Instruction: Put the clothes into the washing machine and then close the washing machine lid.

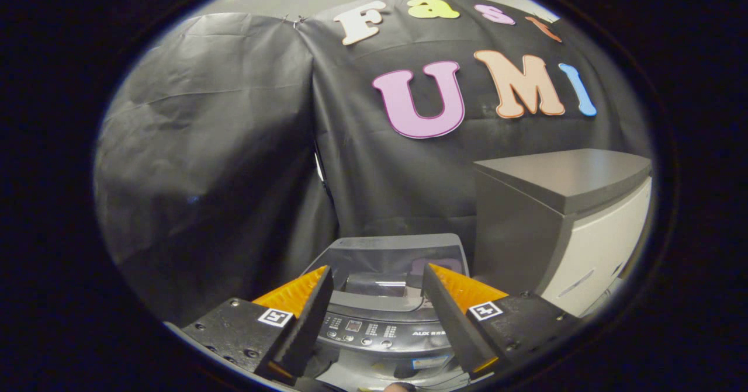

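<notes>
Washing machine (pixel 383 316) sat low in the frame, bottom centre, seen between your gripper's (pixel 377 281) fingers and just beyond them. Left to right: black booth cloth (pixel 204 146) filled the left half, then the machine, then a grey-and-white cabinet (pixel 561 217) at right, standing just beside it. You held the gripper spread wide with nothing between the fingers, probably kept high and back to line up on the machine. Its lid (pixel 388 255) stood raised at the back, tinted and see-through, so the tub (pixel 377 284) looked open for loading. Control panel (pixel 374 329) with small buttons ran across the front edge. Clothes couldn't be made out. Judged: loading step not yet done, lid not yet shut.
</notes>
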